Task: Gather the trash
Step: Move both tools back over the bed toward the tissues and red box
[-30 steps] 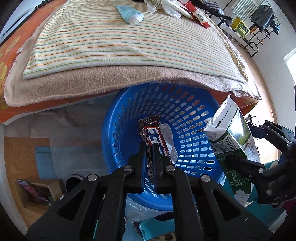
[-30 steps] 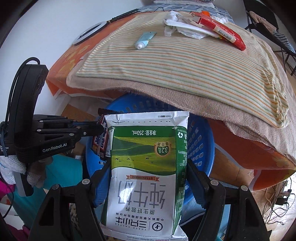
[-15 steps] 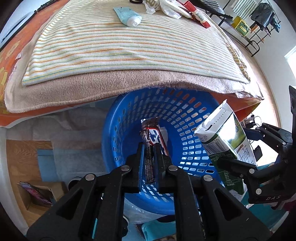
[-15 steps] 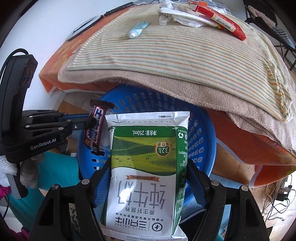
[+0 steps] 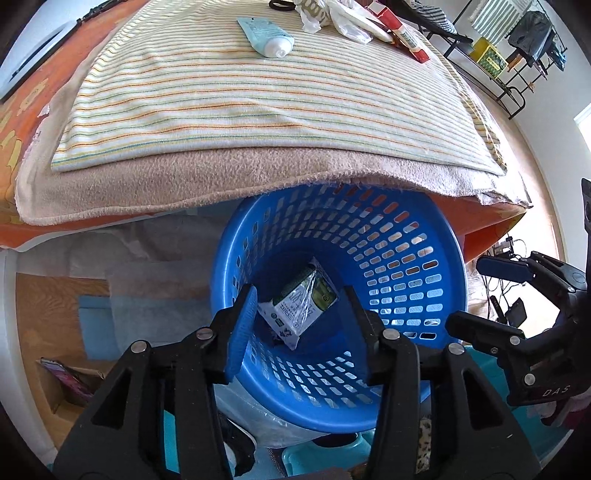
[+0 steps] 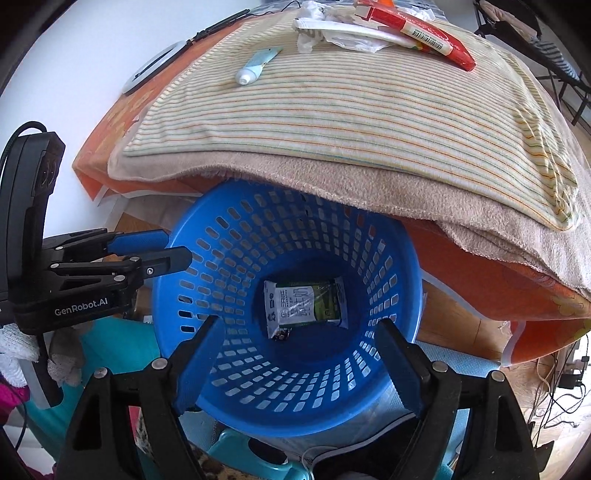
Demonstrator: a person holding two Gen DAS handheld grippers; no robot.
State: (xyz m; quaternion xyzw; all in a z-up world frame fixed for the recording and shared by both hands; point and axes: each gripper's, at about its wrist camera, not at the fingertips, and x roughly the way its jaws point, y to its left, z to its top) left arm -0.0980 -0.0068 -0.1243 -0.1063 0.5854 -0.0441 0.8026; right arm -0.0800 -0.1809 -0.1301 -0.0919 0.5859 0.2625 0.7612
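Observation:
A blue perforated basket point(image 5: 413, 266) point(image 6: 391, 266) stands below the bed's edge. A green and white milk pouch point(image 5: 301, 306) point(image 6: 304, 306) lies at its bottom. The snack bar is hidden, except perhaps a dark scrap under the pouch. My left gripper point(image 5: 299, 325) is open and empty over the basket's near rim; it shows in the right wrist view point(image 6: 177, 247) at the basket's left. My right gripper point(image 6: 295, 365) is open and empty above the basket; it shows in the left wrist view point(image 5: 476, 295) at the right. On the striped blanket point(image 5: 258, 99) lie a pale blue tube point(image 5: 266, 35) point(image 6: 256, 68), crumpled white wrappers point(image 5: 343, 18) point(image 6: 347, 31) and a red box point(image 6: 421, 27).
The bed's beige blanket edge point(image 5: 184, 181) overhangs the basket's far rim. A clear plastic bag point(image 5: 266, 417) and teal items point(image 6: 255, 454) lie under the basket. A cardboard box point(image 5: 66, 380) sits on the floor at the left. A clothes rack point(image 5: 517, 48) stands at the far right.
Both grippers have opened. The snack bar has left the left gripper and the milk pouch has left the right gripper; the pouch now lies in the basket.

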